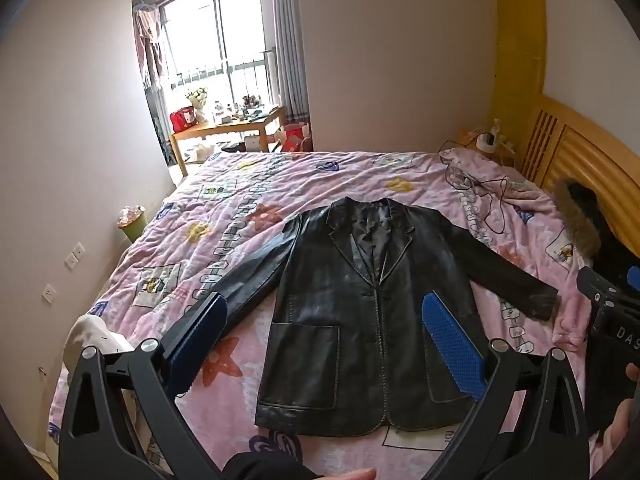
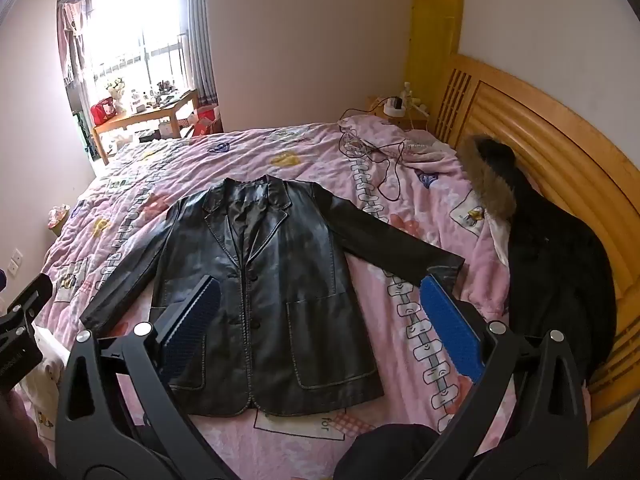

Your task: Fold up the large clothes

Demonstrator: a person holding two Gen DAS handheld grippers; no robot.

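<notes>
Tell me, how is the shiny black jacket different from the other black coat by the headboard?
The black leather jacket lies spread flat in the middle of the bed, sleeves out; the fur-trimmed black coat lies bunched against the wooden headboard. The leather jacket is shiny with lapels and buttons; the coat looks matte and has brown fur trim. Both are black and on the pink quilt.

We see the left gripper (image 1: 325, 338) built of matte black linkage arms with triangular cut-outs and silver pivot screws; its fingers (image 1: 452, 346) carry blue dimpled pads; behind its base, a dark sleeve (image 1: 260, 467); the right gripper (image 2: 320, 322) is alike: black arms, silver screws, blue textured pads (image 2: 450, 326).
</notes>
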